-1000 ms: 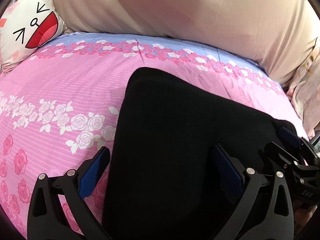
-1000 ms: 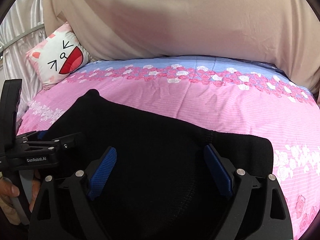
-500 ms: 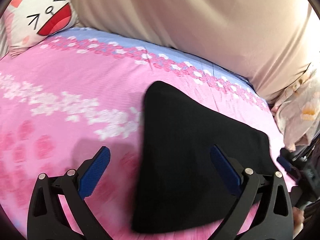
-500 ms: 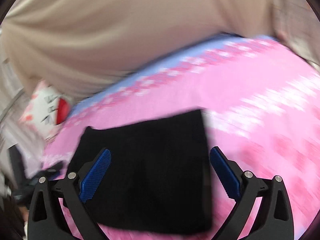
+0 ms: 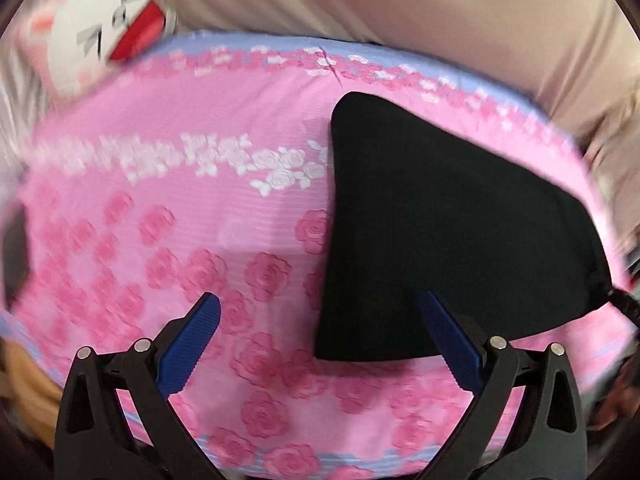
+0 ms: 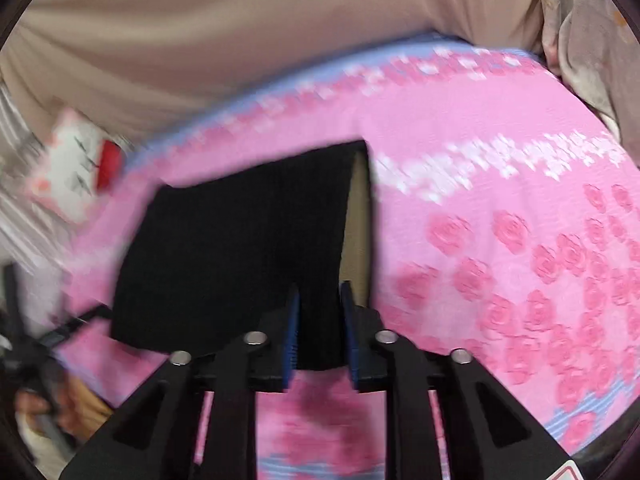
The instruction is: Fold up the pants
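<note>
The black pants (image 5: pixel 440 232) lie folded into a compact, roughly four-sided bundle on the bed (image 5: pixel 224 216), which is covered by a pink sheet printed with roses and bordered in pale blue. In the left wrist view the bundle sits toward the bed's right side, its near edge close to the bed's front edge and its far corner reaching toward the flowered band near the back edge.

The left tongs (image 5: pixel 320 336) stand wide apart and hold nothing. One blue-padded finger hangs over bare sheet, the other overlaps the near edge of the pants in the view; whether it touches the cloth cannot be told.

The right tongs (image 6: pixel 319 328) are drawn close together with a narrow strip of the pants' near right corner between the blue pads, so they appear clamped on the cloth. In that view, a tan strip (image 6: pixel 358 236) shows along the right edge of the pants, where the black cloth looks lifted away from the sheet; what the tan surface is cannot be told. Both views are smeared by motion blur.

A white cushion (image 5: pixel 100 28) with a cartoon cat face and red mouth rests at the bed's far left corner. A large beige quilt (image 5: pixel 400 12) is heaped along the back edge. At the lower left of the right wrist view, part of the other tool and a hand (image 6: pixel 36 408) are visible but blurred.
</note>
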